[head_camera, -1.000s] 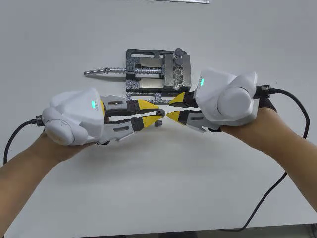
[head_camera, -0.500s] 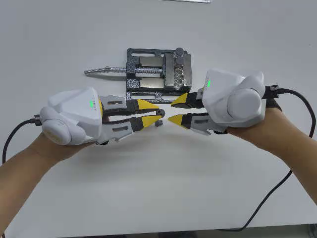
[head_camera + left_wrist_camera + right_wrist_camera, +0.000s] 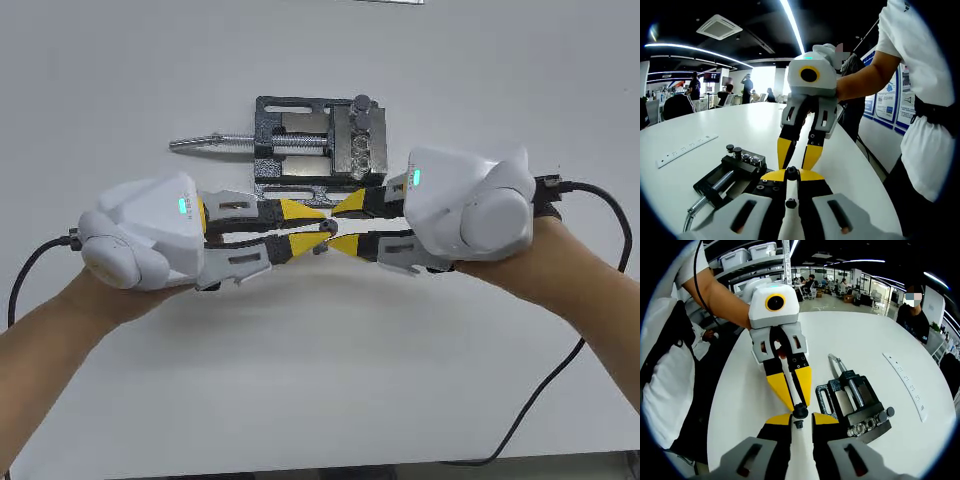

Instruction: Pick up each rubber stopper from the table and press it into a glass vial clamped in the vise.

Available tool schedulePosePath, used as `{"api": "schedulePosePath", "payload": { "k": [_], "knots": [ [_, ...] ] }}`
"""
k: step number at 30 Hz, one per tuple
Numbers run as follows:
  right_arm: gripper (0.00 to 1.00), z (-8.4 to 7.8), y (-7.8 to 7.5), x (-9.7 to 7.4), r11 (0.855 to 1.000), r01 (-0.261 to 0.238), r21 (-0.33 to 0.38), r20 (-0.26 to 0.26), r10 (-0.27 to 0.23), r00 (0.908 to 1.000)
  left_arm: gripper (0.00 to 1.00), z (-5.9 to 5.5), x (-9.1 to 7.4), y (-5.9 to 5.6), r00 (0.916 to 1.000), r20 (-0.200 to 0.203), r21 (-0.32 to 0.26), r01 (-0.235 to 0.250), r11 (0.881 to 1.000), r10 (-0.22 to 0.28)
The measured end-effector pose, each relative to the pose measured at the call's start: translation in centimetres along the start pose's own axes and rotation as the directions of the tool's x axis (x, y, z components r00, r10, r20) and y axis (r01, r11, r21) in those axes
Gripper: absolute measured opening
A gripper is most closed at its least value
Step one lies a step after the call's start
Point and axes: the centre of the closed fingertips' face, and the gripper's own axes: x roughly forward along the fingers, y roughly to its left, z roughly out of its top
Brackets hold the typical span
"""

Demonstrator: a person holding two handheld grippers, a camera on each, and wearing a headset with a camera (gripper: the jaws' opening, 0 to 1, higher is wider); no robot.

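Head view showed the right gripper (image 3: 339,227) newly moved in, fingers narrowly apart around the stopper (image 3: 328,230) pinched by the left gripper (image 3: 322,227), suggesting a handover.

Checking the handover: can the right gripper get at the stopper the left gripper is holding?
Probably yes. The left gripper pinches the stopper at its very tips, and the right gripper has its jaws open on either side of the stopper, with nothing in between.
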Motion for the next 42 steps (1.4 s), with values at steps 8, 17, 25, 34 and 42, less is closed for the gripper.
{"api": "schedulePosePath", "payload": {
  "k": [8,17,25,34,42],
  "knots": [
    [0.11,-0.1,0.1,0.0,0.999,-0.009,-0.04,-0.004,0.009,1.0,0.03,0.1,0.1,0.0,1.0,0.007,-0.001,0.005,1.0,-0.005],
    [0.03,-0.4,-0.3,-0.4,0.998,-0.009,-0.069,-0.017,0.008,0.9998,0.03,-0.4,0.0,0.4,0.9998,-0.018,0.001,0.001,1.0,-0.001],
    [0.11,-0.3,0.0,-0.4,0.998,-0.035,-0.048,-0.009,0.035,0.9994,0.03,-0.2,0.2,0.2,0.9999,-0.008,-0.003,0.007,1.0,-0.007],
    [0.14,-0.2,0.0,-0.2,0.998,-0.036,-0.054,-0.004,0.036,0.9994,0.03,0.2,0.3,0.0,0.9998,0.009,-0.016,0.016,1.0,-0.016],
    [0.12,0.0,0.0,0.0,0.997,-0.037,-0.075,-0.002,0.037,0.9993,0.03,0.6,0.4,-0.1,0.9993,0.03,-0.032,0.023,0.999,-0.022]
  ]
}}
